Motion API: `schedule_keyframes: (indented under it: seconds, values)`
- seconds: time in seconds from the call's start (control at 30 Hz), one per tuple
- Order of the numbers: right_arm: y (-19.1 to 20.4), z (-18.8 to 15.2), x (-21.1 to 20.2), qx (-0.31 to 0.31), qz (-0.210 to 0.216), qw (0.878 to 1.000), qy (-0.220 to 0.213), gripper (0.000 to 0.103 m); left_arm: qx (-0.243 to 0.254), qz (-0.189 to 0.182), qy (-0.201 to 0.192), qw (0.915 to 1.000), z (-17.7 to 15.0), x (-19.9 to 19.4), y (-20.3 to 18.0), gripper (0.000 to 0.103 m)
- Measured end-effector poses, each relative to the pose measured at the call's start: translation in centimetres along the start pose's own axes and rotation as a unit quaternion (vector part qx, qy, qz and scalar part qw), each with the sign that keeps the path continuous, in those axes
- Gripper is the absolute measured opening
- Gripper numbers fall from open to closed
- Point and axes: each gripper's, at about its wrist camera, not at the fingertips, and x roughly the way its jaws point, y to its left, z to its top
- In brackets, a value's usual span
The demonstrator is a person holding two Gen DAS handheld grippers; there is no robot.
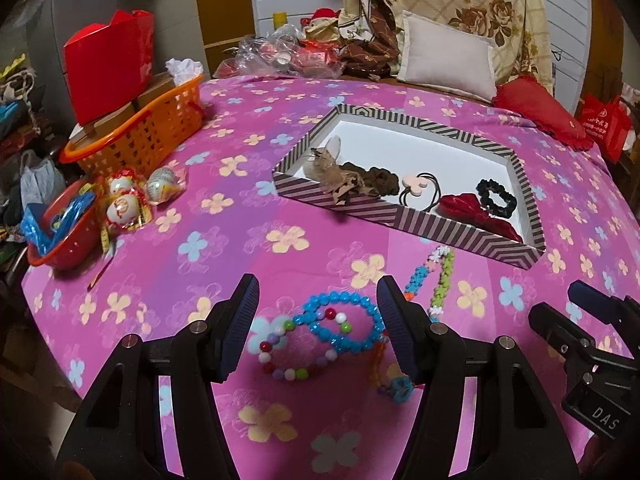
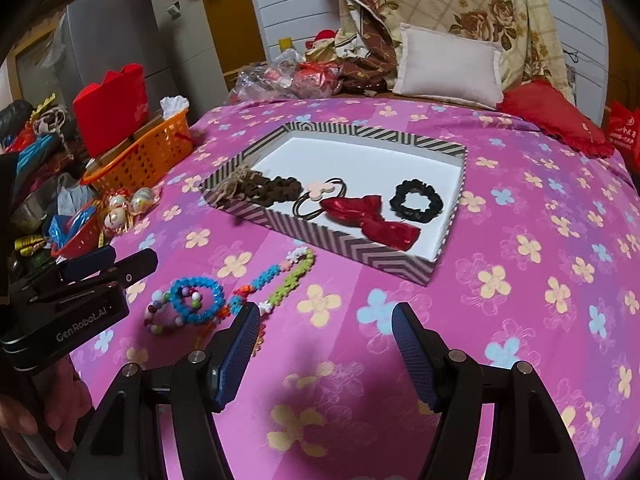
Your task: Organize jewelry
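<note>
A striped box (image 1: 448,232) (image 2: 352,250) with a white inside lies on the pink flowered bedspread. It holds a brown scrunchie (image 1: 372,178), a hair tie with a pink flower (image 1: 416,186), a red bow (image 2: 372,220) and a black scrunchie (image 1: 496,198) (image 2: 416,200). In front of it lie a blue bead bracelet (image 1: 344,320) (image 2: 196,304), a multicoloured bead bracelet (image 1: 296,350) and a green and blue bead chain (image 1: 436,276) (image 2: 284,280). My left gripper (image 1: 316,312) is open, just above the blue bracelet. My right gripper (image 2: 324,332) is open and empty, to the right of the beads.
An orange basket (image 1: 140,140) with a red box (image 1: 108,64) stands at the left edge of the bed. A red bowl (image 1: 68,236) and wrapped eggs (image 1: 124,204) lie near it. Pillows (image 1: 448,56) and clutter are at the back.
</note>
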Motion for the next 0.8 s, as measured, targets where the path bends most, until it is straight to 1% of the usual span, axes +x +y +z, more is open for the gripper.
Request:
schedule_keyframes:
  seconds: [0.33,0.47,0.53,0.8]
  values:
    - [1.4,-0.7,0.4,-0.024,0.006,1.0,-0.002,0.067,0.002,0.018,-0.005,0.9998,-1.4,0.5,0.6,0.061]
    - [1.8,-0.9,0.4,-0.037,0.0,0.999,-0.002,0.071,0.0,0.019,0.001,0.9998,-1.6,1.0,1.0,0.061]
    - [1.9,-0.9,0.5,-0.042,-0.004,0.999,-0.003,0.071,0.0,0.021,0.001,0.9998,-1.7,1.1,1.0,0.061]
    - [1.9,-1.1,0.8,-0.042,0.001,0.999,0.001,0.071,0.0,0.025,-0.001,0.9997,-1.8,1.2,1.4,0.061]
